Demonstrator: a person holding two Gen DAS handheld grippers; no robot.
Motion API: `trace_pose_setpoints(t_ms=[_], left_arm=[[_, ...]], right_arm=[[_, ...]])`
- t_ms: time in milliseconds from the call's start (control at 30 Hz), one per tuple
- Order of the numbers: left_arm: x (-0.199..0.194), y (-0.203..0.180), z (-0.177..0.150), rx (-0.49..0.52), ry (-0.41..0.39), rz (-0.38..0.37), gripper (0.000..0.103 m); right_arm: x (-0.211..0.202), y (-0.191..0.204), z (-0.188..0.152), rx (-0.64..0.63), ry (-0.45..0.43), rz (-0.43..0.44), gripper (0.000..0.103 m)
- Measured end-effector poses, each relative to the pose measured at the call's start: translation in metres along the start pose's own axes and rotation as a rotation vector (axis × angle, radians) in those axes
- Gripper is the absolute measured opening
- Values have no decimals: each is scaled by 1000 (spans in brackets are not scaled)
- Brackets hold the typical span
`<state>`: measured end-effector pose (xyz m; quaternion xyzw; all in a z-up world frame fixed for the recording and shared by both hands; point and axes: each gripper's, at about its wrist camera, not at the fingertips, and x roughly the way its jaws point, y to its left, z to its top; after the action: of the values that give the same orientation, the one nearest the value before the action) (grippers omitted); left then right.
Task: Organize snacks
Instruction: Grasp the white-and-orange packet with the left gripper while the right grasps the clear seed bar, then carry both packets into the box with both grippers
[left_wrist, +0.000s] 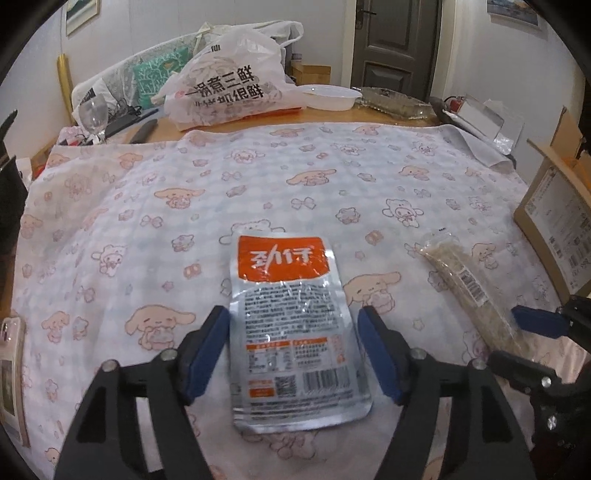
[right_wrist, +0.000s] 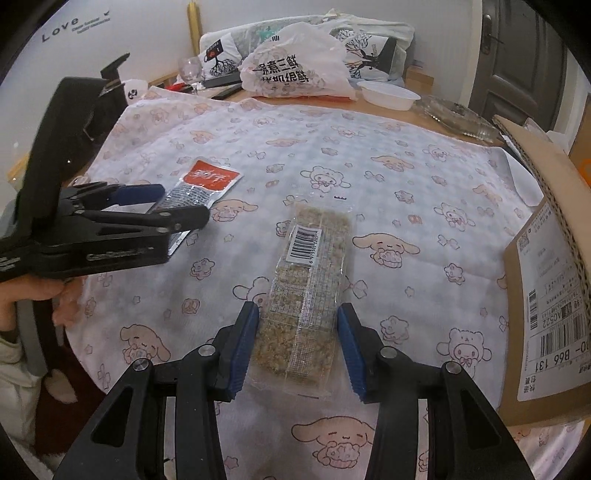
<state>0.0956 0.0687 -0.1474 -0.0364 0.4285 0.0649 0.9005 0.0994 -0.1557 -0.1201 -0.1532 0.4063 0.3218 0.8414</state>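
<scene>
Snack pouch (left_wrist: 295, 332), silver and orange, lies flat on the table (left_wrist: 110, 229) between my left tongs (left_wrist: 293, 354), which stand apart; its long axis runs straight ahead along the fingers. From the right wrist, the grain bar (right_wrist: 306, 295) lies likewise between my right tongs (right_wrist: 297, 350), also apart, pointing forward, cardboard box (right_wrist: 546, 258) off to their right.

A foil pouch (left_wrist: 295, 332) is laid flat on the cloth (left_wrist: 258, 177) that covers the counter, between the spread fingers of the left claw (left_wrist: 293, 354). To its right, apart from it, a grain bar (right_wrist: 306, 291) is laid between the fingers of the right claw (right_wrist: 299, 350). Behind both, a plastic bag (left_wrist: 225, 85) and a bowl (left_wrist: 330, 96) are set; a cardboard box (right_wrist: 546, 280) is placed at the right edge.
</scene>
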Motion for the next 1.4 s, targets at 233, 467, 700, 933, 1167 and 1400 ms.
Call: trace_pose_setpoints(t_ms=[233, 467, 700, 933, 1167, 1400], left_arm=[[1, -3, 2, 9, -9, 1, 65], [-8, -10, -6, 19, -8, -73, 65], [-14, -7, -6, 4, -24, -96, 65], [-28, -3, -6, -4, -65, -105, 65], [-71, 7, 4, -31, -156, -141, 65], [-135, 13, 21, -36, -275, -158, 65]], right_arm=[[-2, -3, -3, -7, -5, 0, 40], [-11, -2, -13, -27, 15, -8, 43], [2, 1, -3, -5, -18, -44, 55], [3, 4, 4, 4, -28, -77, 37], [-30, 23, 11, -20, -113, -64, 37], [-83, 32, 34, -25, -243, -22, 37]])
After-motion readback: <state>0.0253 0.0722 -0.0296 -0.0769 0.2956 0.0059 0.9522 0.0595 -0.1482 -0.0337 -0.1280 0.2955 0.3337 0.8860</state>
